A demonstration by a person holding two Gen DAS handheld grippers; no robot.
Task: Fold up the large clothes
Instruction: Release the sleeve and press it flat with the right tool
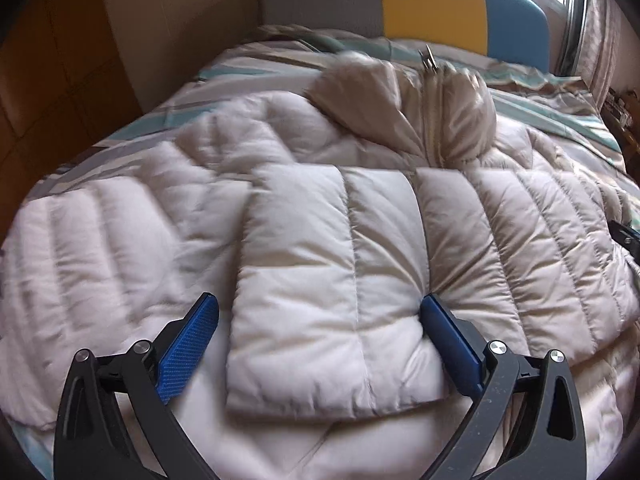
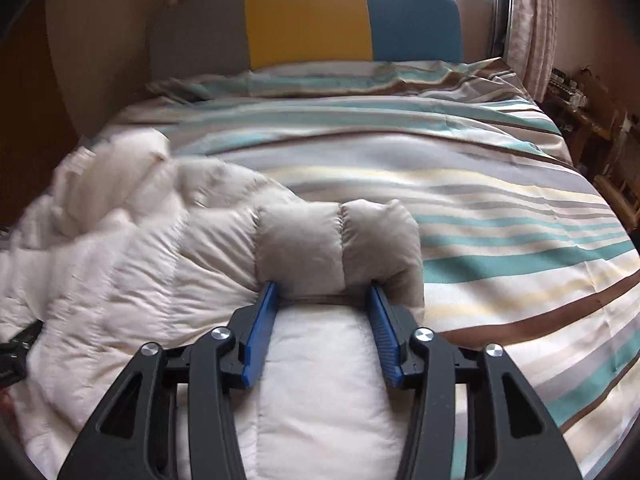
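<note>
A large beige quilted puffer jacket lies spread on the bed, zipper and collar at the far end. One sleeve is folded across its middle. My left gripper is open, its blue fingers on either side of the folded sleeve's end. In the right wrist view my right gripper is shut on the puffy cuff of the other sleeve, holding it bunched above the jacket.
A striped teal, brown and cream duvet covers the bed. A grey, yellow and blue headboard stands at the far end. A window and curtain are at the right, a wooden wall at the left.
</note>
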